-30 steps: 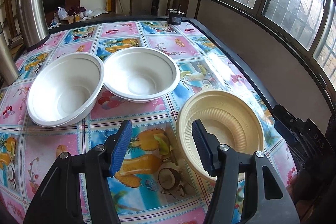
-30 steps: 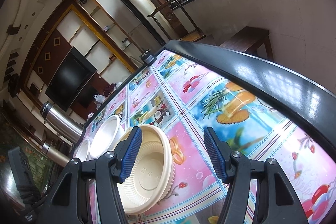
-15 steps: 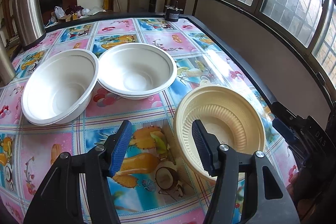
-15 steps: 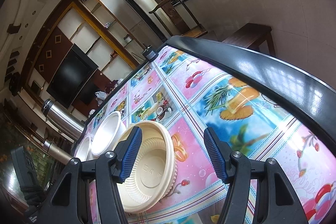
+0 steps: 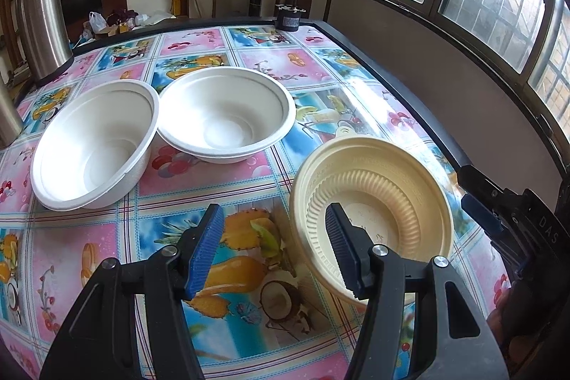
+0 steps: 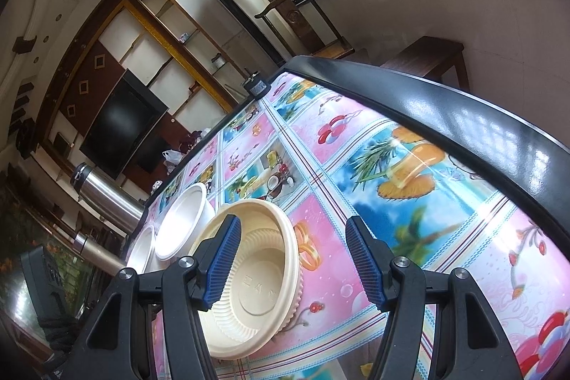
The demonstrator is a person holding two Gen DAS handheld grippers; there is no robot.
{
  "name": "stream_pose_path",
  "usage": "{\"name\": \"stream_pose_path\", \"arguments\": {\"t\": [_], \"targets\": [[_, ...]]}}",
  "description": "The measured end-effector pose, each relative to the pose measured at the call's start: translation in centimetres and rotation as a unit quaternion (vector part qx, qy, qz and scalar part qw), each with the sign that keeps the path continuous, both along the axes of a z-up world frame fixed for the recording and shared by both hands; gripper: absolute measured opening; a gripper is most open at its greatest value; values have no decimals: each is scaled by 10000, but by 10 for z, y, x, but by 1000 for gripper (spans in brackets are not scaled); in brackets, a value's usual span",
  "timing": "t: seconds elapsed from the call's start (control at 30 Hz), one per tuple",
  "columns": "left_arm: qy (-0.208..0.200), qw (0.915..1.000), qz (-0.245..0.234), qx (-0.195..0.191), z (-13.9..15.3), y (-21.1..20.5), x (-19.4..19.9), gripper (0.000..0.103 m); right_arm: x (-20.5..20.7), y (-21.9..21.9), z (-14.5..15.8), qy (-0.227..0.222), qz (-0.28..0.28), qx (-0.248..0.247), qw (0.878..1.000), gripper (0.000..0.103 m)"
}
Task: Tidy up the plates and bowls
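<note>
Both grippers have edged slightly closer to the cream ribbed bowl (image 5: 370, 202) over the last second, while all 3 bowls stay put on the fruit-print bench (image 5: 249, 66). The left gripper (image 5: 272, 248) and right gripper (image 6: 292, 262) hover with fingers spread wide, holding nothing. The 2 white bowls (image 5: 96, 145) sit touching, farther back. The cream bowl looks light, thin and slippery; its rim seems the best hold.

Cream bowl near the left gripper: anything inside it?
The cream bowl shows only a ribbed wall and bare embossed base. The left gripper's finger covers part of its near side.
</note>
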State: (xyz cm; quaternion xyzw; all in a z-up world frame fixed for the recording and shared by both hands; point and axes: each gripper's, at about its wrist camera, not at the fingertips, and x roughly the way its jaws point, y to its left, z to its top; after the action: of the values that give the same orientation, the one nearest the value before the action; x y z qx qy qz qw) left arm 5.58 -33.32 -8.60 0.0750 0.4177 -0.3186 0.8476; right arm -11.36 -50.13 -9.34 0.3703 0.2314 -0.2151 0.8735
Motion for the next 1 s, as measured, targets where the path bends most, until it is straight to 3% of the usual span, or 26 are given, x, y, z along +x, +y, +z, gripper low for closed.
{"name": "stream_pose_path", "arguments": {"t": [1.0], "targets": [[141,9998,-94,113,-11,-5,1,58,4,0,-5,63,105,109,9999,65]]}}
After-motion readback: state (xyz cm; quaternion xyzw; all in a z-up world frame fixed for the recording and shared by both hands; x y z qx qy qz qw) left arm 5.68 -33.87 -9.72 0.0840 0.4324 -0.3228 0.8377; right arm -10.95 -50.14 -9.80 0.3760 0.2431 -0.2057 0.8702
